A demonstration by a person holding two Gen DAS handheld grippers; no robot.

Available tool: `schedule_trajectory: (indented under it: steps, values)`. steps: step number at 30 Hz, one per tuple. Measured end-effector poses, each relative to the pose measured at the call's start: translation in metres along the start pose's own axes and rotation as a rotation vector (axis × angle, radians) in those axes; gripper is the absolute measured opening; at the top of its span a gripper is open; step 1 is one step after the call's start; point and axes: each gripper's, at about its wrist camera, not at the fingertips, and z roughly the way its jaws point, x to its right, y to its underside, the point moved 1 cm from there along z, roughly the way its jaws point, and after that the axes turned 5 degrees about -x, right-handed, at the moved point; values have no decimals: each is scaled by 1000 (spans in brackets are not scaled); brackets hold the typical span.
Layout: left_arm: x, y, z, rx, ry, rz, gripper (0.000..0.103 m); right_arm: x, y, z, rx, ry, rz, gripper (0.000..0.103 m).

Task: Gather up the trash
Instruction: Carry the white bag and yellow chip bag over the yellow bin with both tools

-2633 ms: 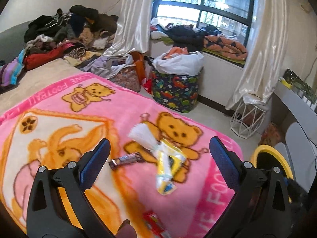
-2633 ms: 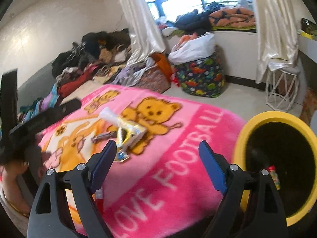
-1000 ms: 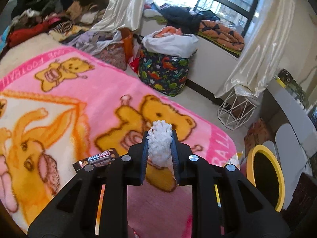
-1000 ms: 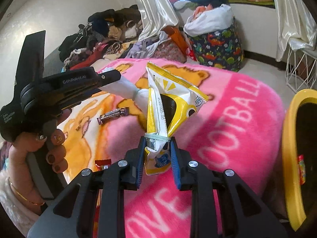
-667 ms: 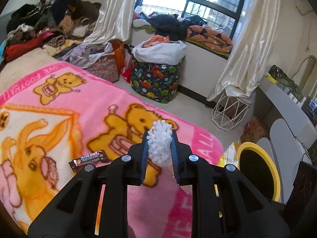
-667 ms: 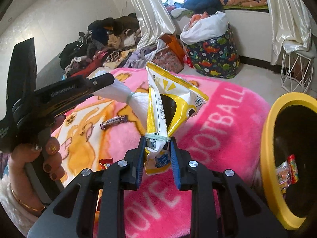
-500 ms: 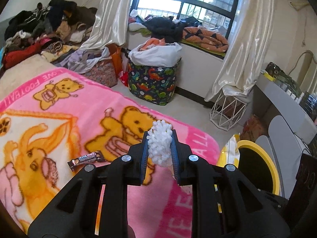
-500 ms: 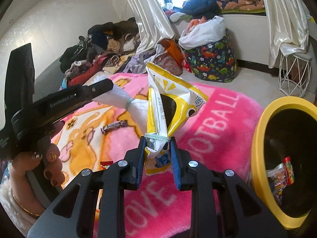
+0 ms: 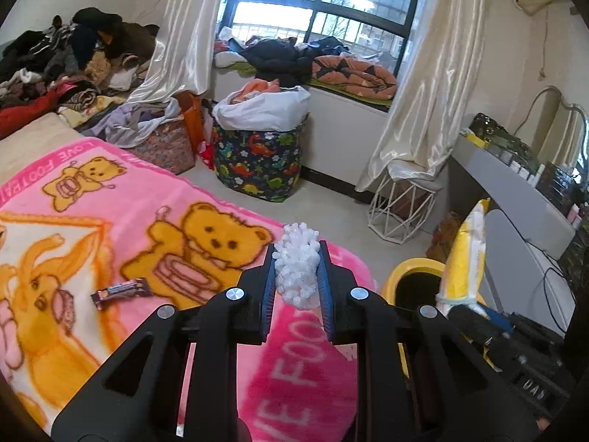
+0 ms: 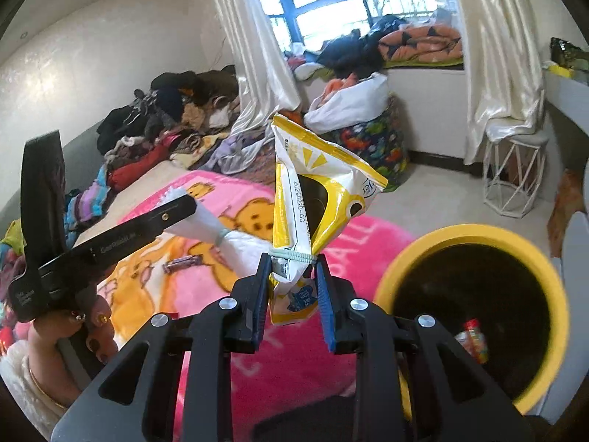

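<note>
A dinosaur-print basket (image 9: pixel 259 164) stuffed with white cloth stands on the floor at twelve o'clock, below the barred window (image 9: pixel 320 3). A white wire stool (image 9: pixel 401 204) sits at two o'clock under a cream curtain (image 9: pixel 423 84); piled clothes (image 9: pixel 70 59) fill ten o'clock.

pink teddy-bear fleece blanket (image 9: pixel 121 221): under both grippers | dark chocolate bar wrapper (image 9: pixel 119 292): on blanket, 9 o'clock of left gripper (image 9: pixel 296 276) | yellow-rimmed round trash bin (image 10: pixel 471 235): beside blanket edge, 3 o'clock of right gripper (image 10: pixel 293 276) | dinosaur-print fabric laundry basket (image 9: pixel 257 162): on floor beyond blanket, 12 o'clock
</note>
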Motion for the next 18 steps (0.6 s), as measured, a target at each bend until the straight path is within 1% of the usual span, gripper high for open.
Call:
schedule_trajectory:
  steps: [3,9,18]
  values:
    - [10,0,1,-3,14,16,15,17,0,-12,20,18,29,23]
    - [26,-2,-6,19,39,27,15,47,2,-27,45,46,78,23]
    - [57,-5,-5,27,66,85,15,80,5,-46,70,92,133,23]
